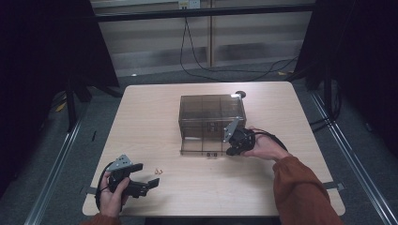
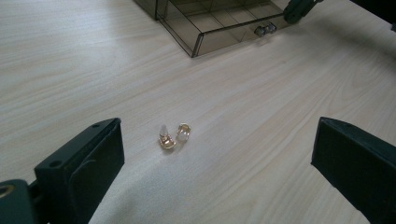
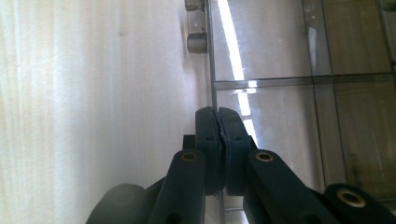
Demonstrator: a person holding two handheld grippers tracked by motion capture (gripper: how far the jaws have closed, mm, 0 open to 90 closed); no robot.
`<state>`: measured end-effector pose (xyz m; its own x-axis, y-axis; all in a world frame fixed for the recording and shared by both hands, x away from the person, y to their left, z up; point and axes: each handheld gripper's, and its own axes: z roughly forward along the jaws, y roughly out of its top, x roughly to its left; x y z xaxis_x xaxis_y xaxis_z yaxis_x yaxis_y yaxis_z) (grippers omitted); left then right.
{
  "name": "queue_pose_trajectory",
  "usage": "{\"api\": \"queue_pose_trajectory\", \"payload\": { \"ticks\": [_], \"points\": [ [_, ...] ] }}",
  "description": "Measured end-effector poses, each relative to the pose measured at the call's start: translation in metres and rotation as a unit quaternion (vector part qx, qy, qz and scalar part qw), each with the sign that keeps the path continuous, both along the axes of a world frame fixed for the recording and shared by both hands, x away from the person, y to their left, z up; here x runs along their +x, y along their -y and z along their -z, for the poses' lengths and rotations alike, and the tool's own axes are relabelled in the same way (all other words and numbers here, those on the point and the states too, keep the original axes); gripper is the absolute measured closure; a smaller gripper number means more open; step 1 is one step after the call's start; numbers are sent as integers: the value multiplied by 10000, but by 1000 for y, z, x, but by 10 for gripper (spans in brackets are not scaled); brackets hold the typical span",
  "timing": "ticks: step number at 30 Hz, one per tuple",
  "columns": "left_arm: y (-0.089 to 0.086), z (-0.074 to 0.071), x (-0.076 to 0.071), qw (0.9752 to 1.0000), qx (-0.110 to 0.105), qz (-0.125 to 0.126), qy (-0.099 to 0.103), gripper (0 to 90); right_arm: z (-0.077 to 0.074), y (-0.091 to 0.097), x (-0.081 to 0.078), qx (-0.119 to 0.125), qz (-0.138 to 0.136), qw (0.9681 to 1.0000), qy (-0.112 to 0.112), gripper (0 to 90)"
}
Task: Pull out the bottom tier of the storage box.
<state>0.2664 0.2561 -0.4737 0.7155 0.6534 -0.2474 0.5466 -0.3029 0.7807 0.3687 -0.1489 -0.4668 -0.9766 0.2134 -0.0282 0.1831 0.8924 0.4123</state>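
A smoky clear compartment box (image 1: 211, 112) stands mid-table, its hinged lid (image 1: 202, 146) folded down flat in front of it. My right gripper (image 1: 231, 151) is at the lid's front right edge. In the right gripper view its jaws (image 3: 218, 114) are shut on the thin lid edge (image 3: 212, 70), near the two latches (image 3: 196, 28). My left gripper (image 1: 145, 174) rests near the front left of the table and is open. Two small gold pieces (image 2: 175, 135) lie on the wood just ahead, between its wide-apart jaws (image 2: 217, 135), and nothing touches them.
The light wooden table (image 1: 155, 117) has bare wood left of the box. Black cables (image 1: 225, 70) run over the floor behind it, and a small dark round thing (image 1: 240, 93) sits at the box's back right. Dark curtains flank both sides.
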Motion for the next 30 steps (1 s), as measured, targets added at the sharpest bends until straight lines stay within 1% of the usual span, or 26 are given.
{"api": "queue_pose_trajectory", "payload": {
  "ticks": [1,2,3,4,5,6,8,9,10,11,13,15,19,23,24,25,26,27,30],
  "points": [
    [0,0,0,10000,2,-1,-1,24,0,-1,-1,-18,-5,10000,-8,882],
    [0,0,0,10000,3,0,-1,24,-1,-1,-2,-23,-63,10000,67,882],
    [0,0,0,10000,4,3,4,24,-1,-1,-2,-23,-60,10000,52,882],
    [0,0,0,10000,14,2,13,24,0,0,-3,-42,4,10000,26,881],
    [0,0,-1,10000,5,2,11,24,0,0,-3,-30,-26,10000,13,880],
    [0,0,-1,10000,-1,-7,7,24,0,0,-4,-23,-48,10000,61,880],
    [0,0,0,10000,0,-4,-4,24,0,1,-6,-13,-65,9999,79,879],
    [0,0,0,10000,3,-2,-1,24,0,2,-7,-14,-8,10000,42,878],
    [0,0,0,10000,12,3,3,24,0,2,-7,-8,-53,10000,27,877],
    [0,0,0,10000,13,3,1,24,0,3,-8,-4,-69,10000,63,876],
    [0,0,0,10000,4,-1,0,24,0,4,-9,-8,-41,10000,28,873],
    [0,0,0,10000,5,-3,-3,24,0,5,-9,19,-69,10000,69,871],
    [0,0,0,10000,2,1,-5,24,0,6,-11,18,26,10000,68,870],
    [0,0,0,10000,0,0,-12,24,1,5,-11,56,-33,10000,71,871],
    [0,0,0,10000,1,-1,-11,24,1,5,-12,54,9,10000,51,870],
    [0,0,0,10000,2,-1,-11,24,1,5,-12,66,-7,10000,62,870],
    [0,0,0,10000,6,5,-10,24,1,5,-13,62,67,10000,12,869],
    [0,0,0,10000,4,3,-9,24,1,6,-12,105,2,9999,45,869],
    [0,1,0,10000,3,0,-14,24,1,6,-12,99,23,9999,36,869]
  ]
}}
